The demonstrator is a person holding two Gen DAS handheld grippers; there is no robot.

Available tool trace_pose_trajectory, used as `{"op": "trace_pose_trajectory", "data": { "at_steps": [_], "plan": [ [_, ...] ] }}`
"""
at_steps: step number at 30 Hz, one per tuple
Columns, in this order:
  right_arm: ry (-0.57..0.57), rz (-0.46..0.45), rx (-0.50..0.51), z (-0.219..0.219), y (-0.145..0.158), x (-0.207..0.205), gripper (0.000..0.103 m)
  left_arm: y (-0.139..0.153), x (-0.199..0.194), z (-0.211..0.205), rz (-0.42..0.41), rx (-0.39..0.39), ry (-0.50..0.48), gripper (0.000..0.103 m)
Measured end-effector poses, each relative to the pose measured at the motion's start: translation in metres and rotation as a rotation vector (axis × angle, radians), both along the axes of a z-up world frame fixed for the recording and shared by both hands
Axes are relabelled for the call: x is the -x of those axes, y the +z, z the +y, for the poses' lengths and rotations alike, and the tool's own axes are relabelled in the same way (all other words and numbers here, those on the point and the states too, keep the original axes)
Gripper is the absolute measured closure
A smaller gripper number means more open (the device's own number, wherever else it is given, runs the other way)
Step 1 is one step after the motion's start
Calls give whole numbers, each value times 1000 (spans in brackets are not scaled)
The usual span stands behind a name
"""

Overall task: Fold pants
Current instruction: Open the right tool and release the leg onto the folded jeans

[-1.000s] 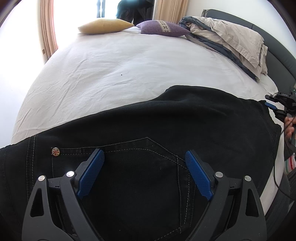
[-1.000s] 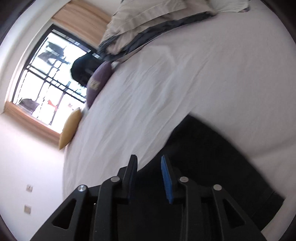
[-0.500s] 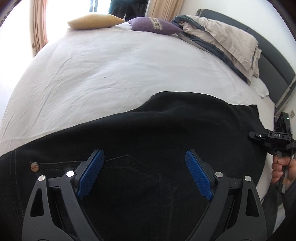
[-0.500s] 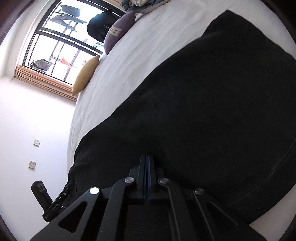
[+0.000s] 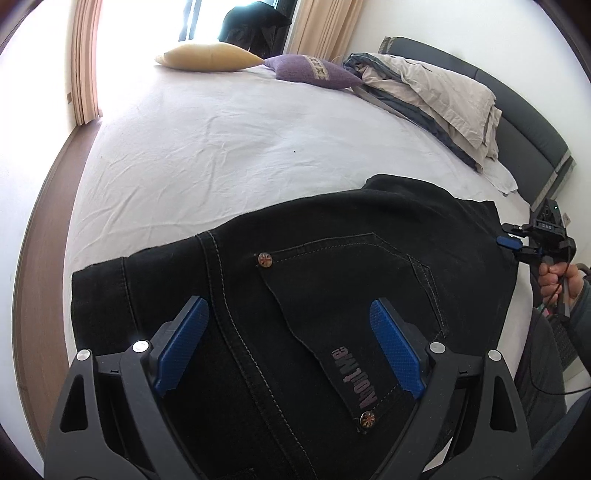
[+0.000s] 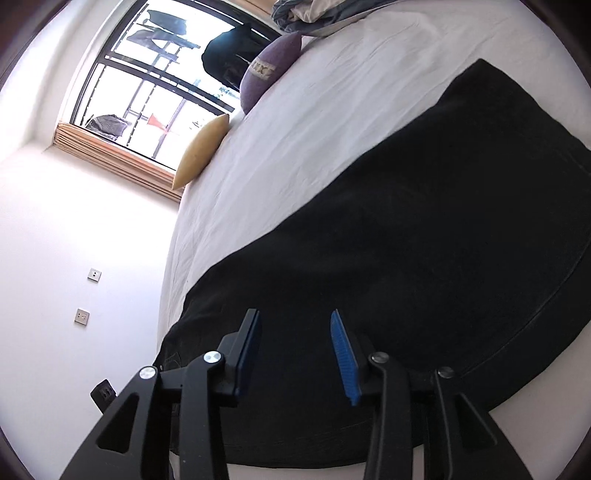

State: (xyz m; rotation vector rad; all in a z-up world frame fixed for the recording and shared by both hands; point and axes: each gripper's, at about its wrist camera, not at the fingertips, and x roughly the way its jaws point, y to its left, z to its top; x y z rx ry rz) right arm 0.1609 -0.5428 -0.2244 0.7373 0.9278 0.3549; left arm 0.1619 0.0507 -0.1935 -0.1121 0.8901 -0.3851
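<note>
left wrist view: black pants (image 5: 332,280) lie under the wide-open left gripper (image 5: 291,347); heavy, limp denim, best pinched at the thicker seamed edge; right gripper (image 6: 295,354), just opening, grips nothing

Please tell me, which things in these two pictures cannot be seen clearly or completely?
- Pants: near edge cut off by the frame and hidden by the left gripper, left wrist view.
- Right gripper: small at the frame edge there; contact with the pants unclear.
- Bedding pile: cut off at the top, right wrist view.

White bed (image 5: 229,147) w/ black pants (image 5: 332,280), 2 cushions (image 5: 207,57), bedding pile (image 5: 424,88).
</note>
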Motion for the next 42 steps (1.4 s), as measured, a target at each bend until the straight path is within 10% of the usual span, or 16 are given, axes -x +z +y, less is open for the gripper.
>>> {"op": "trace_pose_trajectory", "data": {
  "at_steps": [4, 6, 10, 13, 20, 24, 28, 42],
  "plan": [
    [-145, 63, -90, -61, -33, -2, 103, 0, 2, 5, 12, 22, -19, 14],
    [-289, 59, -81, -105, -32, 7, 103, 4, 5, 9, 15, 18, -18, 14],
    [-552, 77, -1, -165, -15, 46, 90, 29, 13, -1, -30, -22, 25, 14],
    [-559, 8, 16, -164, 8, 72, 56, 49, 11, -28, -62, 23, 15, 14],
    [-317, -24, -66, -96, 5, 40, 52, 40, -15, -146, -15, 57, -154, 14],
    [-444, 39, -106, -126, -19, 46, 69, 6, -22, -187, 87, -4, -175, 14],
    [-578, 39, 3, -156, 2, 83, 48, -2, -19, -193, 100, -10, -156, 14],
    [-588, 83, -226, -147, -29, 58, 48, 0, -57, -240, 126, 117, -169, 14]
  ]
}}
